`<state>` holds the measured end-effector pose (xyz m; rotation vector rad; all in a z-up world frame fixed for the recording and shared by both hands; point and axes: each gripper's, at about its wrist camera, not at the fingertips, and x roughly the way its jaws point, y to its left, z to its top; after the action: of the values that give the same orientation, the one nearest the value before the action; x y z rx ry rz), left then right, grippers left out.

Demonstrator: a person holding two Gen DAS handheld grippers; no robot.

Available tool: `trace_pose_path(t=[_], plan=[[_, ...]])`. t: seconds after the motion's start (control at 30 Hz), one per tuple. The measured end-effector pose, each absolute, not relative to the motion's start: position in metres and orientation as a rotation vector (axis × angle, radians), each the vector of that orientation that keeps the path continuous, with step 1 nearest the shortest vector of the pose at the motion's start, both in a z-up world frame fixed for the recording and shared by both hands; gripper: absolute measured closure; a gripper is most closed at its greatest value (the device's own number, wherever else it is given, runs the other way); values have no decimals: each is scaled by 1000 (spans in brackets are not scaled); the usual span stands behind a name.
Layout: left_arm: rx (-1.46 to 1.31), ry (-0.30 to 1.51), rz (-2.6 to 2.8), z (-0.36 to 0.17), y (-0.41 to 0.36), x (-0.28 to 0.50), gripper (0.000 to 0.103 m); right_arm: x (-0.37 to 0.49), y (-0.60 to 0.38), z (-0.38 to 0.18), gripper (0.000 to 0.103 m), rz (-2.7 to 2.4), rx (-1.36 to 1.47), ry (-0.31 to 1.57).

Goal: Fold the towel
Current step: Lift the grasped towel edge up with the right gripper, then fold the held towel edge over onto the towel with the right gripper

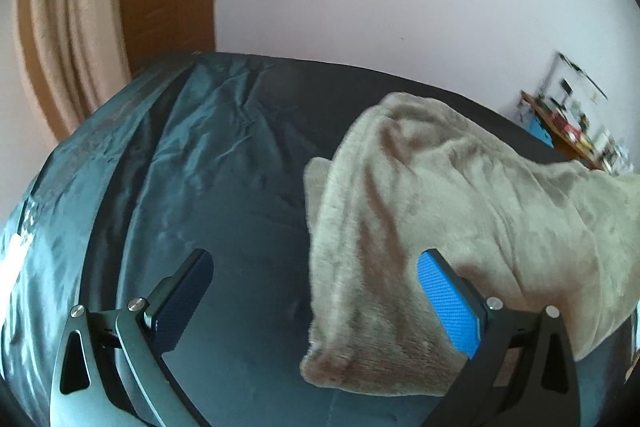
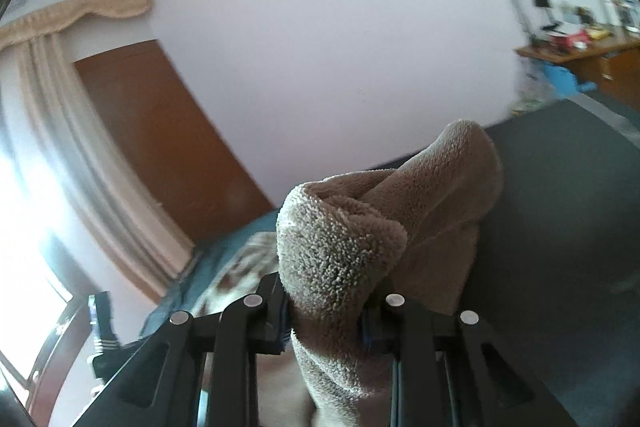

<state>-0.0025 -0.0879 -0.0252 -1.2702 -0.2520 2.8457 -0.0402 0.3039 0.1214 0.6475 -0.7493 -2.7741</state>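
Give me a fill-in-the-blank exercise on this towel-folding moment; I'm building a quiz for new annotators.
1. The right gripper is shut on the ____.
2. The left gripper has its jaws ____, with nothing between them.
3. The towel lies on a dark ____ bed cover.
4. The inner pad on one finger of the left gripper is coloured ____.

Missing words: towel; open; teal; blue

Towel [image 1: 460,195]: beige plush cloth, looped nubbly pile up close. Bed cover [image 1: 224,131]: glossy, creased teal fabric w/ sheen. Left tool [image 1: 316,303]: matt dark plastic arms, shiny metal pins, textured blue pad at 5 o'clock. Curtain [image 1: 60,27]: soft cloth. Door [image 2: 160,131]: smooth brown wood.
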Motion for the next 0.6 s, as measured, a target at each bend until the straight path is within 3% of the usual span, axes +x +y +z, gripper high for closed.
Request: trace_pose_path(t=[0.6], plan=[[-1163, -605, 2805, -10, -132, 8, 1, -101, 127, 103, 78, -2457, 800, -443]])
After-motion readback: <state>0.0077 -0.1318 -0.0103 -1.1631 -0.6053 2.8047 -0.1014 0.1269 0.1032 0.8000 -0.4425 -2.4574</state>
